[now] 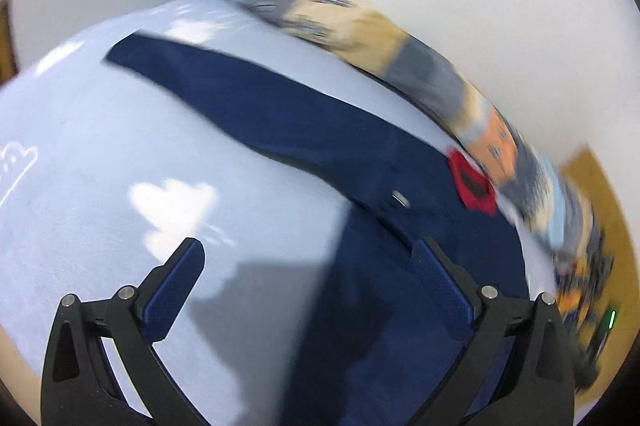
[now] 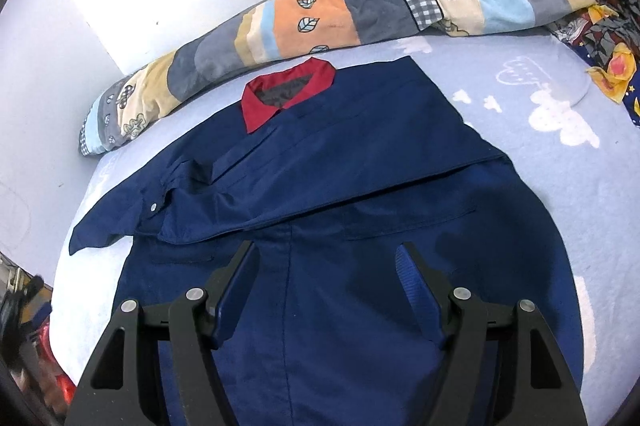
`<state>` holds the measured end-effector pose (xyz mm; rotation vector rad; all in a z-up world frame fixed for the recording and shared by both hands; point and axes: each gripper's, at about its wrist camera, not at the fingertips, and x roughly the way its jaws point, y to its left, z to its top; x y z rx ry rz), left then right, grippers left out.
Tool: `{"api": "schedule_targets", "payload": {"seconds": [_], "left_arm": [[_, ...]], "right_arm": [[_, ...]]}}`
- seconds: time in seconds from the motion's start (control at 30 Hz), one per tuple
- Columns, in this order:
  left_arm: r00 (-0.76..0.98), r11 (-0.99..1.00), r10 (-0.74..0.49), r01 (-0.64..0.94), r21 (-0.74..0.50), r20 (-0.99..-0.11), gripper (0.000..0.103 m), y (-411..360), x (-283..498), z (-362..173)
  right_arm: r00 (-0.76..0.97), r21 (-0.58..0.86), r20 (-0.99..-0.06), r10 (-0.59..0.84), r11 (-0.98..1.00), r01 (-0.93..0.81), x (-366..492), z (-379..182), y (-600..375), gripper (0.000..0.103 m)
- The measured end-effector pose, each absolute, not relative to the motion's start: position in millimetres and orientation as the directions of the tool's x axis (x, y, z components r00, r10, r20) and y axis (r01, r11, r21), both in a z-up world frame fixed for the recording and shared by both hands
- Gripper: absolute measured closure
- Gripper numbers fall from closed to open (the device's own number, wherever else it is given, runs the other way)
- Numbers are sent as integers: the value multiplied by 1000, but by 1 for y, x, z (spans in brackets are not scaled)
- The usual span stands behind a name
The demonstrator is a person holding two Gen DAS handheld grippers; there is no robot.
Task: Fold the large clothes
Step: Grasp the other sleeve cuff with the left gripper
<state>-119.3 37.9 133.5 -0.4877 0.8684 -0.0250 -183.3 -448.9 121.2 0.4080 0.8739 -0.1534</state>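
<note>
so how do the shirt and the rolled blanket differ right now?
Colour: the shirt is plain navy with a red collar; the blanket is a patchwork of orange, grey, light blue and cream with leaf prints.
Pose: the shirt lies spread flat with one sleeve folded across its chest; the blanket is bunched into a long roll.
Place: the shirt lies mid-sheet, the blanket along the wall edge.
Both rest on the sheet.

Both wrist views look down close over the navy shirt (image 2: 320,166), sharing its seemingly blurred collar (image 1: 472,182).
</note>
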Motion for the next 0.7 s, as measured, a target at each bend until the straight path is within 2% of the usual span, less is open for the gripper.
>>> {"api": "schedule_targets", "payload": {"seconds": [0.1,0.27,0.4,0.47,0.6,0.7], "left_arm": [[665,790,-265,-266,-552,-698,0,99,-90,106],[718,587,-314,-367,-721,-621,13,176,-42,60],[748,526,-313,-377,-762,-586,43,208,-4,37],[761,484,-341,-361,-797,-552,44,221,13,23],[784,432,-314,-383,-816,-535,44,242,36,-6],[838,378,-284,-349,-858,-466,65,259,47,-23]], "right_arm": [[622,261,-783,34,924,278,-181,118,-443,30],[609,210,-793,7,942,262,-176,114,-435,30],[588,210,-808,19,943,257,-171,107,-432,30],[586,199,-810,15,947,251,-171,106,-429,30],[586,175,-810,3,956,237,-174,106,-421,30],[600,164,-800,-5,960,226,-176,109,-416,30]]}}
